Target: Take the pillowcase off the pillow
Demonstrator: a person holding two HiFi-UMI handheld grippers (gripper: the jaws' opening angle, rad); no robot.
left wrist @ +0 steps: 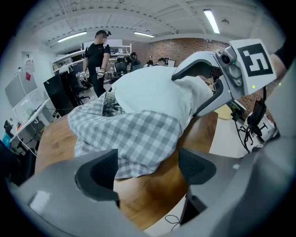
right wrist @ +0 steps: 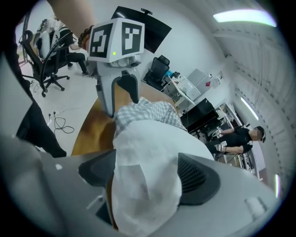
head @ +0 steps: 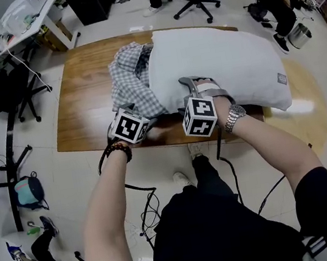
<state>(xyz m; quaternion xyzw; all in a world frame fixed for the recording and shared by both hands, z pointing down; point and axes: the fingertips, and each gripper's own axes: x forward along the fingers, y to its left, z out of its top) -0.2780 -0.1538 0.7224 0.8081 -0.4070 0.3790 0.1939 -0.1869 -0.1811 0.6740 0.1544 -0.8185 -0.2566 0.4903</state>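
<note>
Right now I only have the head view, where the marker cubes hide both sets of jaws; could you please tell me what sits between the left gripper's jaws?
Observer: The left gripper is open; the checked pillowcase hem lies just ahead of its jaws, unpinched, above the wooden table.
Operator: Thank you. And the right one?
Observer: The right gripper is open too, with a corner of the white pillow between its jaws.
Operator: Anything on that corner?
Observer: A small pale sewn patch faces the camera.
</note>
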